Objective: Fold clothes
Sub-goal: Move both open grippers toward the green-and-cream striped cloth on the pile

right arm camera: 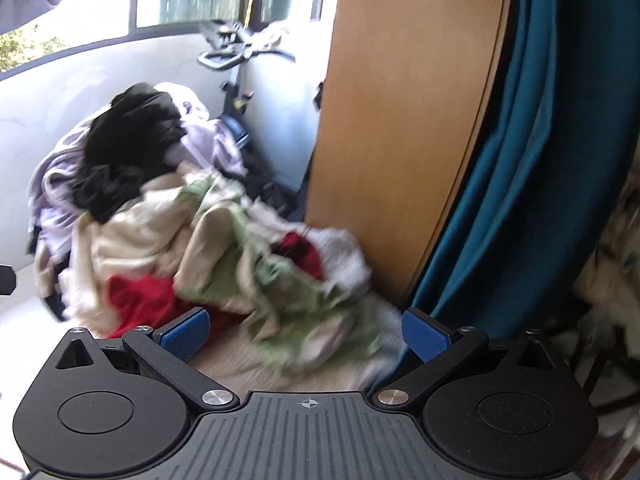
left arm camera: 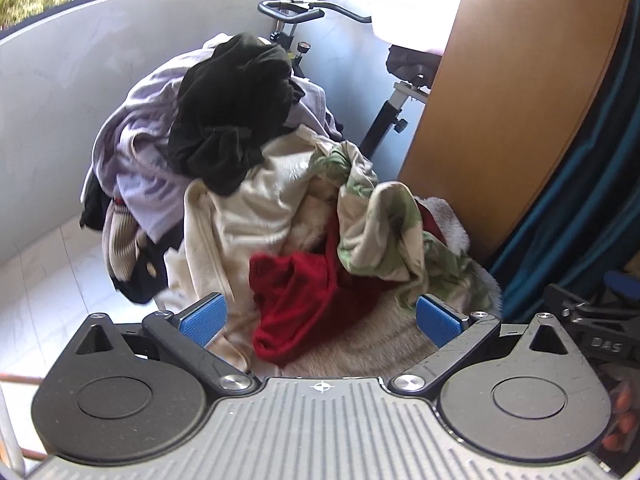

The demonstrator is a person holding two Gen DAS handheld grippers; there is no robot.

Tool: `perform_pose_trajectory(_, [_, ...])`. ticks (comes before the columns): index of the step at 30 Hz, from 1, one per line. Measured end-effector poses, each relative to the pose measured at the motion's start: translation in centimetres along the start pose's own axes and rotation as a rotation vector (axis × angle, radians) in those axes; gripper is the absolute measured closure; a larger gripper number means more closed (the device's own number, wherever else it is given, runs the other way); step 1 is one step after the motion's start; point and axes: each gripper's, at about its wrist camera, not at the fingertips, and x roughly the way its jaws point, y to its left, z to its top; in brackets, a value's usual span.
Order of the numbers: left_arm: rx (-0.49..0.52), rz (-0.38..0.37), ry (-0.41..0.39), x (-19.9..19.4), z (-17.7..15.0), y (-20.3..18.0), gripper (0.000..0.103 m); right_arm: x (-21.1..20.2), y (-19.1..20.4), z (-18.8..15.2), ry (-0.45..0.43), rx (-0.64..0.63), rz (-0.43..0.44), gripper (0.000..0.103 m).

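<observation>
Left wrist view, items as I log them: my left gripper (left arm camera: pixel 320 318), jaws spread wide, blue pads (left arm camera: pixel 203 319) apart and holding nothing, hanging just short of the clothes pile (left arm camera: pixel 256 184).

Pile, from top to bottom:
- black garment (left arm camera: pixel 234 116) on top;
- lilac garment (left arm camera: pixel 140 148) under and to the left of it;
- cream garment (left arm camera: pixel 248 216) in the middle;
- green-and-cream patterned garment (left arm camera: pixel 380 220) to the right;
- red garment (left arm camera: pixel 304 304) at the near edge, closest to the pads.

The pile sits on a beige surface (left arm camera: pixel 372 356) beside a wooden panel (left arm camera: pixel 508 92). An exercise bike (left arm camera: pixel 296 20) stands behind it and a teal curtain (left arm camera: pixel 580 200) hangs on the right.

Right wrist view, blurred: my right gripper (right arm camera: pixel 306 338), jaws likewise wide and empty, facing the same pile (right arm camera: pixel 168 220), with the patterned garment (right arm camera: pixel 280 288) and red garment (right arm camera: pixel 148 300) nearest. Wooden panel (right arm camera: pixel 400 120) and teal curtain (right arm camera: pixel 520 160) to the right.
</observation>
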Motion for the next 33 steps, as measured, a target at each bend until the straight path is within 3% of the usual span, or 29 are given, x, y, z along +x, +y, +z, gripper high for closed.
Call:
perform_pose_trajectory(3, [0.016,0.007,0.012,1.4,1.4,-1.0,0.0,1.6,-1.2,1.4,-0.01,-0.001,0.054,0.001])
perform_pose_trajectory(7, [0.02,0.009,0.016,2.8,2.8,-2.1,0.0,3.9,-3.2,2.7,0.048,0.067,0.173,0.001])
perform_pose_trajectory(9, [0.023,0.015,0.028,3.6,3.4,-2.5,0.0,4.6,-3.7,2.9,0.056,0.085,0.188,0.001])
perform_pose_trajectory(15, [0.074,0.036,0.047,5.3,4.6,-3.7,0.0,6.2,-3.8,3.1,0.08,0.043,0.168,0.001])
perform_pose_trajectory(25, [0.134,-0.007,0.068,8.6,7.3,-2.3,0.0,8.4,-2.8,3.4,0.149,0.068,0.093,0.001])
perform_pose_trajectory(29, [0.206,-0.021,0.066,10.4,8.9,-1.5,0.0,9.2,-1.7,4.1,0.117,0.129,0.025,0.001])
perform_pose_trajectory(33, [0.227,-0.058,0.092,12.4,10.4,-0.8,0.0,9.9,-0.5,5.1,0.118,0.21,0.037,0.001])
